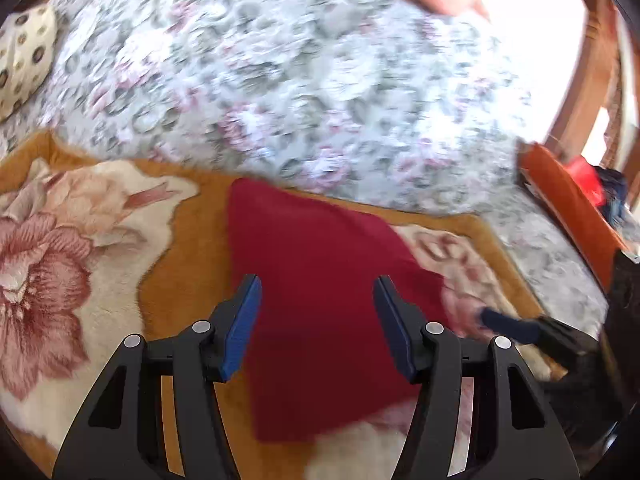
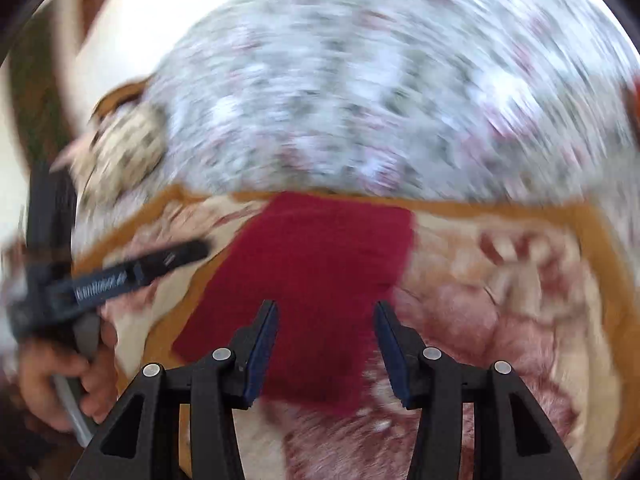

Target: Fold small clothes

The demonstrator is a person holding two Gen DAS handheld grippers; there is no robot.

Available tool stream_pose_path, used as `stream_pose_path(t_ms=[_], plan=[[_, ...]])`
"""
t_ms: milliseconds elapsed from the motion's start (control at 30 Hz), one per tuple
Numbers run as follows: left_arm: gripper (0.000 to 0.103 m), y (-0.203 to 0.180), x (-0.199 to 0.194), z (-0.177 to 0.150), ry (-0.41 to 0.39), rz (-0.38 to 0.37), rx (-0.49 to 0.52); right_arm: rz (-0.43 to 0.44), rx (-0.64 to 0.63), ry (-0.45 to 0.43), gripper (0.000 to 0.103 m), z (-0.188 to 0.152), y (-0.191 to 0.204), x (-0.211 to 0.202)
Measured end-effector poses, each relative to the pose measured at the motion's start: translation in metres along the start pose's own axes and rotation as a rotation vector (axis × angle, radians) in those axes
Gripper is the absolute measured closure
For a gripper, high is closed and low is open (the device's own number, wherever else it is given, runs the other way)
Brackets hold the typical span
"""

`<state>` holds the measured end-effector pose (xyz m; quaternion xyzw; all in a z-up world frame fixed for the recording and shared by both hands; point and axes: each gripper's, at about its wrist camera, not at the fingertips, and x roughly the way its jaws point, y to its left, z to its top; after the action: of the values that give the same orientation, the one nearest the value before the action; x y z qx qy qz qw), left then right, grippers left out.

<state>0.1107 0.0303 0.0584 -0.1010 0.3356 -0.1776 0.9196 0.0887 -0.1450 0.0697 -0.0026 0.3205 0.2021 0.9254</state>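
Left wrist view: red cloth [image 1: 320,300] lies folded flat on the blanket [image 1: 80,340], near its far edge. Left gripper [image 1: 318,320] and right gripper [image 2: 326,344] both gape wide, holding nothing. Risk: a low finger snags it and undoes the fold.

Daylight is flooding in from a blown-out white window area [image 1: 532,40] at the upper right of the left view. Motion blur is smearing both pictures, most heavily the floral bedspread [image 2: 380,92] in the right view. Fisheye bending is curving the edges, with dark vignetting filling the corners.
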Motion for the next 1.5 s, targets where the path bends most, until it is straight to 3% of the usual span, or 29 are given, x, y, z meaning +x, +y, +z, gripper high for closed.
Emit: stream_pose_path(t_ms=[67,133,200,333,500,533,600,733,900,1500], plan=[[0.045,0.0,0.02,-0.008,0.091,-0.012,-0.001,0.011,-0.141,0.035,0.055,-0.01,0.027,0.008],[0.046,0.011,0.061,-0.023,0.271,0.01,-0.038,0.026,-0.182,0.114,0.056,-0.023,0.033,0.031],[0.046,0.009,0.063,-0.026,0.252,0.015,-0.006,0.007,-0.099,0.256,0.055,-0.039,0.015,0.065],[0.046,-0.002,0.045,-0.027,0.245,0.06,0.021,0.041,-0.008,0.207,0.057,-0.039,0.002,0.052],[0.044,-0.021,0.003,-0.056,0.185,0.1,0.036,-0.025,0.002,0.131,0.057,-0.057,0.028,0.008],[0.038,-0.024,-0.003,-0.065,0.173,0.104,0.047,-0.032,0.021,0.12,0.057,-0.061,0.032,0.002],[0.035,-0.029,-0.008,-0.087,0.172,0.132,0.069,-0.113,0.015,0.108,0.057,-0.073,0.039,-0.011],[0.034,-0.032,-0.015,-0.088,0.137,0.178,0.075,-0.226,0.048,0.005,0.055,-0.08,0.038,-0.038],[0.034,-0.033,-0.013,-0.09,0.146,0.198,0.087,-0.258,0.1,0.034,0.055,-0.083,0.026,-0.039],[0.034,-0.029,-0.01,-0.09,0.171,0.177,0.059,-0.288,0.069,0.073,0.055,-0.087,0.03,-0.035]])
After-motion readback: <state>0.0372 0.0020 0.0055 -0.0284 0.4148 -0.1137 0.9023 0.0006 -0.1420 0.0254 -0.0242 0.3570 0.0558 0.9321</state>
